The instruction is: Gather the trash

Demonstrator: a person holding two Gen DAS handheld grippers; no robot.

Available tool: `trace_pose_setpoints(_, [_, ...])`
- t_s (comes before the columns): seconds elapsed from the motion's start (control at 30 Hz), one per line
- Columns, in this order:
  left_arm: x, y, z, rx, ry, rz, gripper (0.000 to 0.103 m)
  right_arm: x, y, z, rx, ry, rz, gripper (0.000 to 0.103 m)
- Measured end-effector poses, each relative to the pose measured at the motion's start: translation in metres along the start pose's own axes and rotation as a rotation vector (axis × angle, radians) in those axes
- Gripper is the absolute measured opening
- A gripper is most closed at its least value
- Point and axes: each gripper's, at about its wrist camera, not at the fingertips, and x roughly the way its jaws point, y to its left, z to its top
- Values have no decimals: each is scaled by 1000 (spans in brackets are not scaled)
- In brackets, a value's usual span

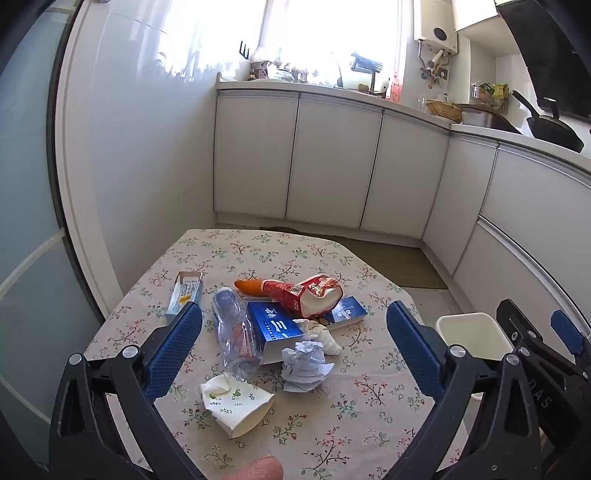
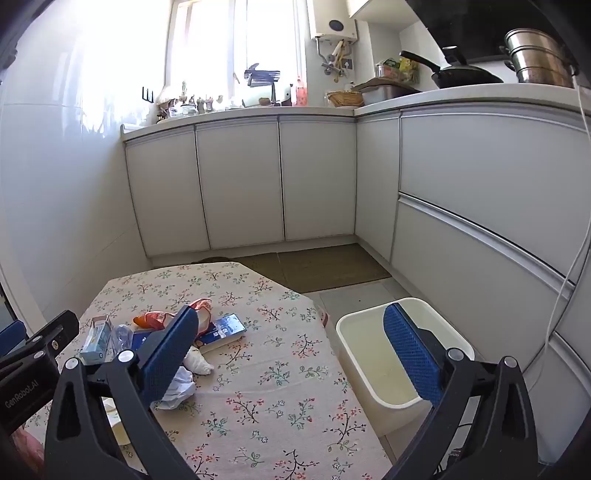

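Trash lies between and just ahead of your left gripper (image 1: pixel 294 345), whose fingers are spread wide and hold nothing: a paper cup (image 1: pixel 236 406) nearest, then a paper ball (image 1: pixel 304 363), a bottle (image 1: pixel 232 328) and blue boxes (image 1: pixel 275 330). Your right gripper (image 2: pixel 290 356) is likewise wide and empty, with the white bin (image 2: pixel 373 354) on the floor beside the table (image 2: pixel 280 406), behind its right finger.

We see daylight pouring through the window (image 1: pixel 280 33), which is blown out to white in both views, with glare washing over the wall (image 2: pixel 85 85) beside it. The table (image 1: pixel 369 398) below is evenly lit, with soft shadows. Straight cabinet (image 2: pixel 240 184) edges bow from fisheye distortion, and the corners go dark. Focus stays sharp.
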Motion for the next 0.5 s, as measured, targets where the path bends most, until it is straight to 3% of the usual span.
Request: trace_pose_setpoints(0.5, [0,2,6,-1,10,-2,96,-2,-1,0,-3,6,-3,98])
